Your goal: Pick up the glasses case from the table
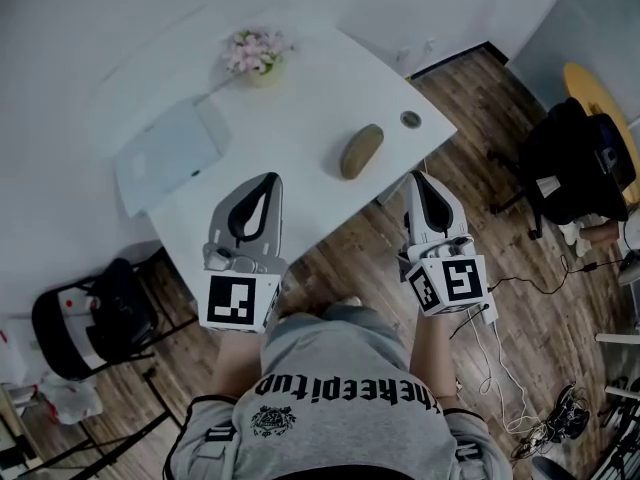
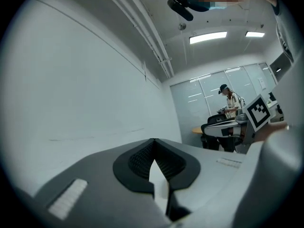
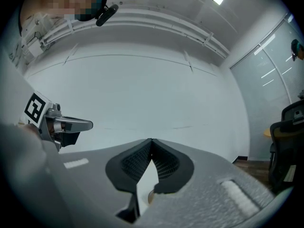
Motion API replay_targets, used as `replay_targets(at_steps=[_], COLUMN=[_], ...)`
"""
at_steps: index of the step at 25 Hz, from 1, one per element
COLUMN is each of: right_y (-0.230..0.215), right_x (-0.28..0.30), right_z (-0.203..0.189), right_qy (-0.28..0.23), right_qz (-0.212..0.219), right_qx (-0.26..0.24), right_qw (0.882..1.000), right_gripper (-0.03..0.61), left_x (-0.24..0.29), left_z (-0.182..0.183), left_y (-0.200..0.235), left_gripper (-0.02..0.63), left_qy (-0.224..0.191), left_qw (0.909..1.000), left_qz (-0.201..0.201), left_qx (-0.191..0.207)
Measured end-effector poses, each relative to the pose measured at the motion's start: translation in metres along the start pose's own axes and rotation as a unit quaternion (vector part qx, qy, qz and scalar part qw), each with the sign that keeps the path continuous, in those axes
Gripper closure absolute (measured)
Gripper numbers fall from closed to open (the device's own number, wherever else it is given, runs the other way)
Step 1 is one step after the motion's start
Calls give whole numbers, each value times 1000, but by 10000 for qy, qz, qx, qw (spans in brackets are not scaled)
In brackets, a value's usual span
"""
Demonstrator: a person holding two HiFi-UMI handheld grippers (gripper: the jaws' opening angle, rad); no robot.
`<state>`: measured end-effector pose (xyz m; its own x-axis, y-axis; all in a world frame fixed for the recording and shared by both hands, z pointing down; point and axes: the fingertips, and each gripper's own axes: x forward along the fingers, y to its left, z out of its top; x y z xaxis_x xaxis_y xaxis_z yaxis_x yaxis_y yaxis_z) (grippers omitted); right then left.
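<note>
both my left fingers (image 2: pixel 137 161) and right fingers (image 3: pixel 135 164) are pressed together, empty. the glasses case (image 1: pixel 361 151) lies on the counter (image 1: pixel 310 98) ahead, nearer my right; i should spread those fingers wide, then straddle its narrow middle.

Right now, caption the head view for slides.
Left tool and right tool, both shut, face glasses case on white table.

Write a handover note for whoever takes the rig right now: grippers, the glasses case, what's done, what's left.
Left gripper: shut, empty, over the near edge of the table.
Right gripper: shut, empty, just off the table's edge.
Glasses case: lying on the table ahead, between both grippers, nearer the right; untouched.
Done: nothing yet.
Left: open jaws, reach, grip the case, lift.
</note>
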<state>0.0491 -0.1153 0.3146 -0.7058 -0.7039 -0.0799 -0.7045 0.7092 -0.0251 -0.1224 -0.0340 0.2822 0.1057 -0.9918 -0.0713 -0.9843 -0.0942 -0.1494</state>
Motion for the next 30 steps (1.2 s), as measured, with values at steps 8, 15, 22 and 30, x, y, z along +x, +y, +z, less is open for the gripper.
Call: replay_targets(at_steps=[8,15,22,30], right_y=[32,34,3,-31], right_x=[13,11,2,-8], right_z=[-4,-6,-7,-7], right_qy=[28,59,97,124], right_qz=[209,84,-190,-316], right_qx=[29,8,-19,-42], right_qw=[9998,9999,9998,9994], right_gripper=[577,577,577,577], left_x=[-25,-14,17,53], left_z=[-7,-7,-12,-12], left_y=[22,12,-10,-38], left_gripper=[595,595,595,595], left_qy=[189,135,154,161], left_qw=[9995,9991,9976,9958], left_qz=[91,-230,-550,-778], left_qx=[-236,-321,-390,-458])
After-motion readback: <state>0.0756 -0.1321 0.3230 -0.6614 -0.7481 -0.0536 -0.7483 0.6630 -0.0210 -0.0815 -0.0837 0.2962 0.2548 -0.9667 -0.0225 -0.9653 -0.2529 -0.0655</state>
